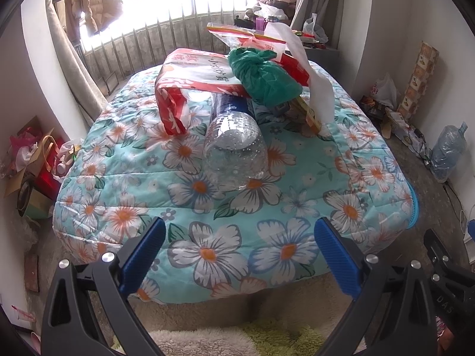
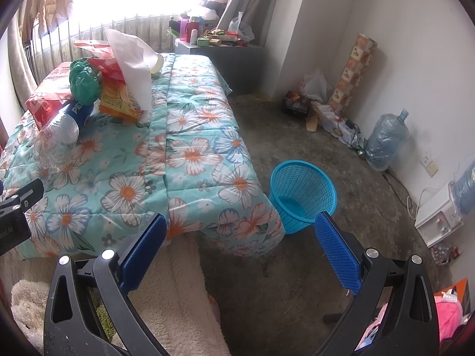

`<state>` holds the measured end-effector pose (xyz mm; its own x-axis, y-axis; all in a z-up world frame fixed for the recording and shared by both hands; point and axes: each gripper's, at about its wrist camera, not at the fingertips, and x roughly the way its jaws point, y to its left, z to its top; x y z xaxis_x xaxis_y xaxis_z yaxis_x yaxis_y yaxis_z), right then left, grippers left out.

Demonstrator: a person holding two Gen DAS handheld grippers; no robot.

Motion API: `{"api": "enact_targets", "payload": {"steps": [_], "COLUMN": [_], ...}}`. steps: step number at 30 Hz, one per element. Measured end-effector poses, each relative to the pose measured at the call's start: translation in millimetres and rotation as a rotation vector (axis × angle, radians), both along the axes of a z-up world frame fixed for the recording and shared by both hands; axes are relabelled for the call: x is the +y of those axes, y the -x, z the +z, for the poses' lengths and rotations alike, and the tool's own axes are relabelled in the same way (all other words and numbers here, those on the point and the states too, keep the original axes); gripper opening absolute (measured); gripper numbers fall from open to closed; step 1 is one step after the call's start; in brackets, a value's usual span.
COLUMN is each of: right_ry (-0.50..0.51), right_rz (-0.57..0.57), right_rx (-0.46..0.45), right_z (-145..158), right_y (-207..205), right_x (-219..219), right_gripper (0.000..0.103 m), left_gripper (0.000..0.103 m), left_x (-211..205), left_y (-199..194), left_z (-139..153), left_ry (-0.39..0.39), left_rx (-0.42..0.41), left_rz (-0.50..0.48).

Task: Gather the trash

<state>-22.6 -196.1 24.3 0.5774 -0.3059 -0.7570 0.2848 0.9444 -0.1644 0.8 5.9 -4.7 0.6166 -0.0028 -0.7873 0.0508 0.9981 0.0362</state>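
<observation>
Left gripper (image 1: pixel 240 249): jaws wide, empty, low at the near edge of the floral quilt (image 1: pixel 204 231). Clear plastic bottle (image 1: pixel 234 145): lies on the quilt straight ahead of this gripper, base toward it, long axis running near to far, cap end under the trash pile. Pile: green knotted bag (image 1: pixel 262 74), red-and-white bag (image 1: pixel 190 80), white tissue (image 1: pixel 311 68). Right gripper (image 2: pixel 241 250): jaws wide, empty, bottle far to its left; left hand judged nearer. Blue mesh wastebasket (image 2: pixel 302 195): on the floor, right of the bed
</observation>
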Motion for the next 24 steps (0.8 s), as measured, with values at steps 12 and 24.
{"api": "enact_targets", "payload": {"steps": [12, 24], "right_ry": [0.001, 0.002], "right_rz": [0.0, -0.001], "right_rx": [0.002, 0.004], "right_z": [-1.2, -4.4], "right_y": [-0.8, -2.3], "right_x": [0.2, -0.5], "right_gripper": [0.096, 0.096], "left_gripper": [0.098, 0.098], "left_x": [0.5, 2.2], "left_y": [-0.2, 1.7], "left_z": [-0.5, -2.2], "left_ry": [-0.001, -0.006], "left_rx": [0.002, 0.005], "left_rz": [0.0, 0.0]}}
